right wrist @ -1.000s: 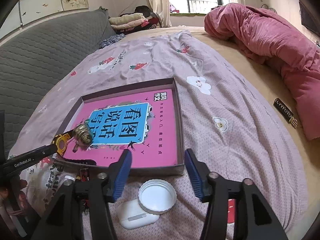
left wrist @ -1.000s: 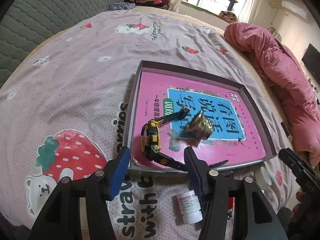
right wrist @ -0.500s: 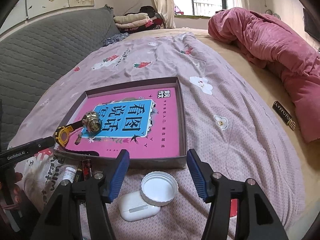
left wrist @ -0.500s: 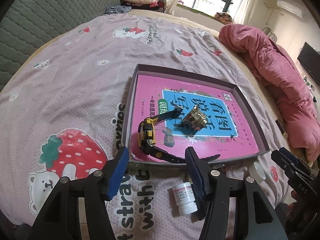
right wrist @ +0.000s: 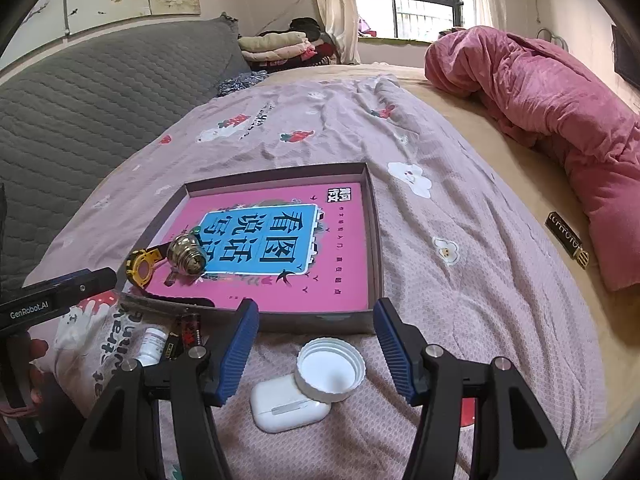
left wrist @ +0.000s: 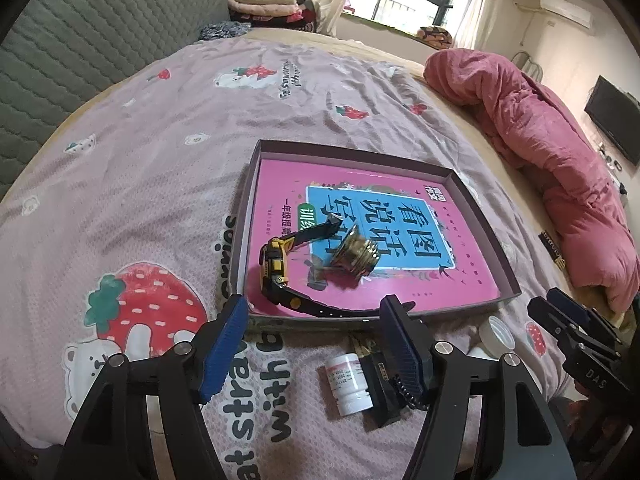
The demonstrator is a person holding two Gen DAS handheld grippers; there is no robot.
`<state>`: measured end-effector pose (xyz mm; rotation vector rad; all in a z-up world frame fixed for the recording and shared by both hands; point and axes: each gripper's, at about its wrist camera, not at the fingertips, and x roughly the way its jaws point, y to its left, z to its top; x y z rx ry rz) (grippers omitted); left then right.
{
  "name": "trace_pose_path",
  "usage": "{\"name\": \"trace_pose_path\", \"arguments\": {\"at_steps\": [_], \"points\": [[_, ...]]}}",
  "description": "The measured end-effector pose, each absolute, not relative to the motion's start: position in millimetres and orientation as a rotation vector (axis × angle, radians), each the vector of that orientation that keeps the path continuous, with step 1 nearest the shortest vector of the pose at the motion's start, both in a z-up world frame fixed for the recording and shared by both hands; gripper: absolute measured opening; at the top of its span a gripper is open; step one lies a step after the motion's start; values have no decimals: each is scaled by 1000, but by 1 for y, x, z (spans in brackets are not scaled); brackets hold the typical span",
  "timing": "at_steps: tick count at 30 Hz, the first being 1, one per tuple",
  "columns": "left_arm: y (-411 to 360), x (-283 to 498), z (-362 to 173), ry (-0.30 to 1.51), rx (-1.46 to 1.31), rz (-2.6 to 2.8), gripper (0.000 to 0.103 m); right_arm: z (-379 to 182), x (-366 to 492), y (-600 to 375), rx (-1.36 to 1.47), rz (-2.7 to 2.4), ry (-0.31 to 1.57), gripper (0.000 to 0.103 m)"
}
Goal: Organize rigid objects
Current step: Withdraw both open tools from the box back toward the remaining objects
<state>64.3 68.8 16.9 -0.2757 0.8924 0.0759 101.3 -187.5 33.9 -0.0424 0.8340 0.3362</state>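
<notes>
A shallow box (left wrist: 476, 196) with a pink book cover inside lies on the bed. In it rest a yellow and black watch (left wrist: 274, 268) and a brass threaded fitting (left wrist: 356, 254). My left gripper (left wrist: 312, 344) hovers before the box's near edge, its jaws opening with nothing between them. A small white bottle (left wrist: 350, 384) and dark batteries (left wrist: 380, 376) lie on the sheet by its right finger. My right gripper (right wrist: 316, 344) stands open over a white cap (right wrist: 330, 368) and a white earbud case (right wrist: 288, 408), touching neither. The box (right wrist: 374, 240), watch (right wrist: 142, 266) and fitting (right wrist: 188, 254) show there too.
A pink quilt (right wrist: 560, 120) is heaped at the right. A dark tag with gold lettering (right wrist: 566, 240) lies beside it. A grey padded headboard (right wrist: 80, 112) runs along the left. Folded clothes (right wrist: 280, 46) sit by the window. A person's hand (right wrist: 28, 356) holds the left tool.
My left gripper drew back from the box and its jaws widened. The brass fitting, blurred a second ago, now lies still in the box. The right gripper barely moved.
</notes>
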Motion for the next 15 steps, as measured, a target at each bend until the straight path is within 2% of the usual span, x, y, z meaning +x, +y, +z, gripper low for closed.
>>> {"name": "trace_pose_path", "arguments": {"at_steps": [15], "points": [[63,50,15,924,-244,66,70,39,87,-193,-53,347,816,59]]}}
